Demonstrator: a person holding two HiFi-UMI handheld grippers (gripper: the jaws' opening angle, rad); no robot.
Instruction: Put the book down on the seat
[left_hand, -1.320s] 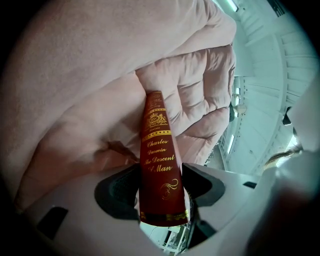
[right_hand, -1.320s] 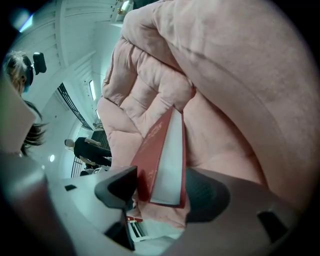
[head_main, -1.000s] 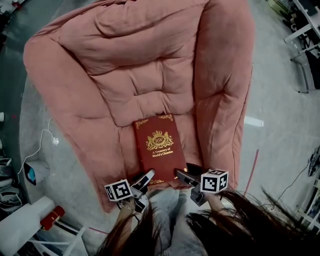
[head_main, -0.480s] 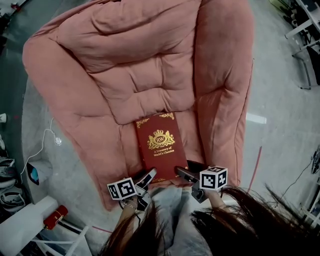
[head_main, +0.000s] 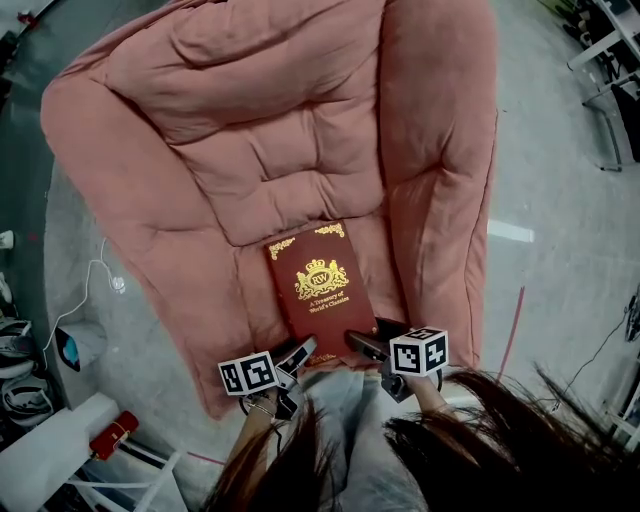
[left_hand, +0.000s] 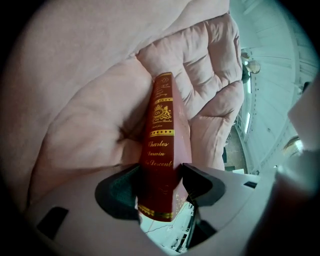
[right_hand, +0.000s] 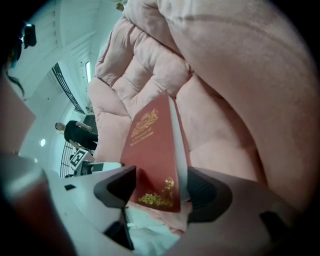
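**A:** Where's the book (head_main: 318, 285)?

**B:** On the seat (head_main: 270, 170), near its front edge, far end on the cushion. My left tool (head_main: 297, 355) is clamped on the spine, and my right tool (head_main: 362, 345) is closed on the near corner.

**A:** How do you finish well?

**B:** Lower the near edge level with both tools together. Then open both, or I think it slides forward.

**A:** Any containers?

**B:** None. The seat carries only the book.

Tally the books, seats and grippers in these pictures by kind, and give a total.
book: 1, red, over the seat
seat: 1, pink and padded
grippers: 2, left gripper and right gripper, each with its jaws closed on the book's near end
Total: 4
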